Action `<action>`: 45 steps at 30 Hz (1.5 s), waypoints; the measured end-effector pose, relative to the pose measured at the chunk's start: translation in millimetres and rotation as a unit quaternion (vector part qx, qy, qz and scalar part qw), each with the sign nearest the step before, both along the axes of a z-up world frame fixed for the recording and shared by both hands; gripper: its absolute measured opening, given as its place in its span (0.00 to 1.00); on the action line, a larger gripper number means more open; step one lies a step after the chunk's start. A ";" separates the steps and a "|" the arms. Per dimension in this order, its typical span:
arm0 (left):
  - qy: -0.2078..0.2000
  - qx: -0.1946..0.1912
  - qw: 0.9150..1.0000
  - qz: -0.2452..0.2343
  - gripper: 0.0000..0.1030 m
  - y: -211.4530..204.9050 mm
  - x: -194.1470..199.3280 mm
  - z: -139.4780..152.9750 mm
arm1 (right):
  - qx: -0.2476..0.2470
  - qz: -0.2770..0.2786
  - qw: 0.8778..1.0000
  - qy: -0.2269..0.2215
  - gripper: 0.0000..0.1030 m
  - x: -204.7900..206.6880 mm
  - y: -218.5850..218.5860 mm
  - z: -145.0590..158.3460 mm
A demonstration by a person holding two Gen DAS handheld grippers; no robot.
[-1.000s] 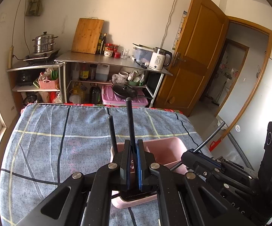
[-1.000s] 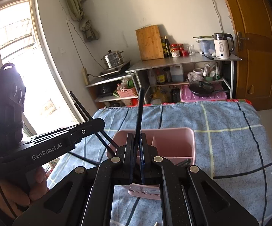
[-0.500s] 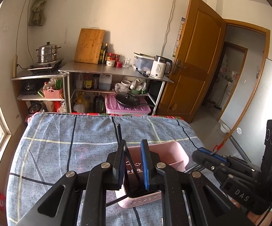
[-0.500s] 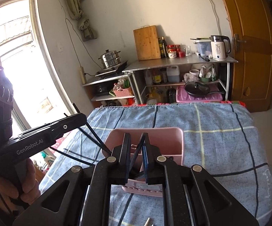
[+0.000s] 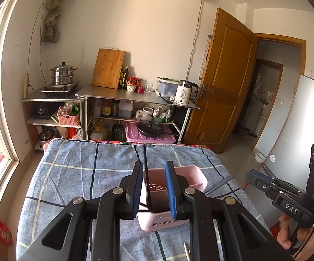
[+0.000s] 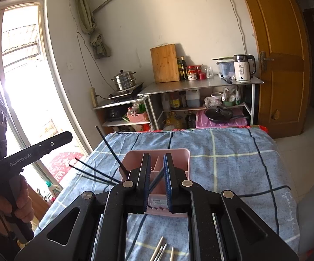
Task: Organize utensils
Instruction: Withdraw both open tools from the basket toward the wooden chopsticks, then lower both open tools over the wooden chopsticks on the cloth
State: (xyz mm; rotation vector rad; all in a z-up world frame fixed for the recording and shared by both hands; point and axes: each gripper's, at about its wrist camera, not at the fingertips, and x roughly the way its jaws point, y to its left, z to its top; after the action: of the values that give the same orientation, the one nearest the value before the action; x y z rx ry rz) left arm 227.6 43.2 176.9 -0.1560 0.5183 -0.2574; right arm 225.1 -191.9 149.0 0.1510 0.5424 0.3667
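The pink organizer (image 6: pixel 157 169) sits on the blue checked cloth (image 6: pixel 233 169), serving as the collecting bin; dark chopsticks (image 6: pixel 111 150) lean out over its left rim, one (image 5: pixel 145 174) rising between the left gripper's (image 5: pixel 154 188) spread fingers; the right gripper (image 6: pixel 157 181) hangs spread above it, probably just emptied; pale chopsticks (image 6: pixel 160 249) wait on the cloth just nearer than the organizer, likely next.

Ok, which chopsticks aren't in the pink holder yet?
The pale ones lying flat on the cloth, nearest the camera; the black ones lean in the pink holder.
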 end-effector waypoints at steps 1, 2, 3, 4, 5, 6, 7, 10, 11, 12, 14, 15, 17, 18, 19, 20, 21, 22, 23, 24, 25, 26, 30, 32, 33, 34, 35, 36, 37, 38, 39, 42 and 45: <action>-0.003 0.001 1.000 -0.001 0.20 -0.7 -6.1 0.1 | 0.000 0.001 1.000 -0.002 0.12 -5.5 -1.3 0.3; -0.006 0.001 1.000 -0.002 0.20 -1.4 -13.5 -0.1 | -0.003 0.001 1.000 -0.004 0.12 -11.5 -2.8 0.3; -0.007 0.001 1.000 -0.004 0.20 -1.7 -19.2 -0.6 | -0.005 0.002 1.000 -0.006 0.12 -14.8 -4.2 0.1; -0.010 0.001 1.000 -0.006 0.20 -2.8 -27.1 -2.0 | -0.008 0.001 1.000 -0.008 0.12 -21.9 -5.4 -0.3; -0.012 0.002 1.000 -0.008 0.20 -3.6 -33.6 -3.6 | -0.009 0.001 1.000 -0.010 0.12 -27.9 -6.9 -1.1; -0.014 0.003 1.000 -0.009 0.20 -4.6 -41.0 -5.8 | -0.010 0.002 1.000 -0.010 0.12 -33.5 -7.7 -1.9; -0.015 0.004 1.000 -0.011 0.20 -5.7 -48.5 -8.6 | -0.011 0.002 1.000 -0.011 0.12 -38.7 -8.7 -3.3; -0.015 0.002 1.000 -0.015 0.20 -9.4 -68.3 -18.4 | -0.013 0.002 1.000 -0.012 0.12 -53.0 -12.8 -7.8; -0.015 0.003 1.000 -0.017 0.20 -11.0 -76.0 -22.7 | -0.013 0.003 1.000 -0.012 0.12 -59.4 -13.9 -10.5; -0.015 0.003 1.000 -0.018 0.20 -12.8 -83.9 -28.0 | -0.015 0.003 1.000 -0.011 0.12 -65.3 -14.8 -13.5; -0.012 0.004 1.000 -0.020 0.20 -16.3 -97.1 -37.3 | -0.017 0.002 1.000 -0.009 0.12 -75.8 -17.6 -19.2; -0.010 0.003 1.000 -0.021 0.20 -17.7 -102.6 -42.1 | -0.017 0.002 1.000 -0.007 0.12 -81.1 -18.7 -22.7; -0.007 0.003 1.000 -0.023 0.20 -20.0 -113.6 -50.3 | -0.016 0.001 1.000 0.000 0.12 -91.2 -21.8 -31.0; -0.006 0.004 1.000 -0.024 0.20 -21.6 -119.5 -55.0 | -0.016 0.002 1.000 0.003 0.12 -95.0 -22.7 -34.2; -0.005 0.005 1.000 -0.024 0.20 -23.0 -125.3 -58.8 | -0.017 0.002 1.000 0.006 0.12 -99.4 -23.4 -37.8; -0.004 0.005 1.000 -0.025 0.20 -24.5 -130.1 -62.0 | -0.018 0.002 1.000 0.010 0.12 -104.0 -24.1 -41.8; -0.004 0.004 1.000 -0.028 0.20 -25.9 -134.4 -65.2 | -0.018 0.002 1.000 0.012 0.12 -106.9 -24.7 -44.2; -0.002 0.005 1.000 -0.029 0.20 -27.8 -138.7 -68.4 | -0.021 0.003 1.000 0.014 0.12 -111.6 -24.9 -48.1; 0.000 0.006 1.000 -0.029 0.20 -29.3 -142.2 -71.5 | -0.023 0.003 1.000 0.016 0.12 -114.7 -25.1 -50.5; 0.001 0.007 1.000 -0.030 0.20 -31.3 -146.3 -75.3 | -0.025 0.003 1.000 0.017 0.12 -117.5 -25.9 -53.0; 0.003 0.007 0.999 -0.032 0.20 -32.4 -148.9 -77.9 | -0.025 0.003 1.000 0.017 0.12 -120.4 -26.5 -55.1; 0.005 0.007 0.999 -0.034 0.20 -33.8 -151.8 -80.5 | -0.023 0.003 1.000 0.019 0.12 -123.8 -27.5 -58.1; 0.016 0.011 0.999 -0.039 0.20 -38.2 -157.6 -91.7 | -0.024 0.003 0.999 0.025 0.12 -132.7 -27.2 -68.7; 0.022 0.013 0.999 -0.042 0.20 -40.2 -160.1 -97.4 | -0.029 0.004 0.999 0.030 0.12 -134.0 -25.7 -74.0; 0.024 0.015 0.999 -0.043 0.20 -41.2 -161.1 -99.9 | -0.028 0.004 0.999 0.033 0.12 -135.1 -25.1 -76.8; 0.028 0.015 0.999 -0.044 0.20 -41.8 -161.6 -102.8 | -0.027 0.006 0.999 0.036 0.12 -136.6 -25.2 -79.5; 0.030 0.015 0.998 -0.045 0.20 -42.5 -162.3 -104.6 | -0.026 0.008 0.999 0.039 0.12 -136.4 -25.1 -81.4; 0.034 0.014 0.998 -0.046 0.20 -42.9 -162.6 -107.1 | -0.025 0.009 0.999 0.041 0.12 -136.4 -24.6 -83.0; 0.036 0.013 0.998 -0.046 0.20 -42.2 -162.1 -109.7 | -0.025 0.011 0.999 0.042 0.12 -136.2 -24.6 -83.8; 0.039 0.013 0.998 -0.047 0.20 -42.6 -162.2 -111.8 | -0.025 0.012 0.999 0.045 0.12 -135.4 -24.3 -85.7; 0.041 0.014 0.998 -0.047 0.20 -42.7 -162.4 -113.8 | -0.024 0.014 0.998 0.049 0.12 -134.3 -24.3 -87.3; 0.048 0.016 0.997 -0.050 0.20 -44.7 -160.3 -120.1 | -0.026 0.015 0.998 0.059 0.12 -132.1 -22.4 -94.2; 0.055 0.016 0.997 -0.053 0.20 -45.8 -157.0 -126.2 | -0.030 0.014 0.997 0.068 0.12 -129.1 -20.3 -100.5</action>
State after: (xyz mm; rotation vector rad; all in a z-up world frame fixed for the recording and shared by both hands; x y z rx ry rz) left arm 70.5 -2.6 50.8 -0.1119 0.6416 -0.3458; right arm 96.1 -212.3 48.5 0.1117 0.6895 0.3697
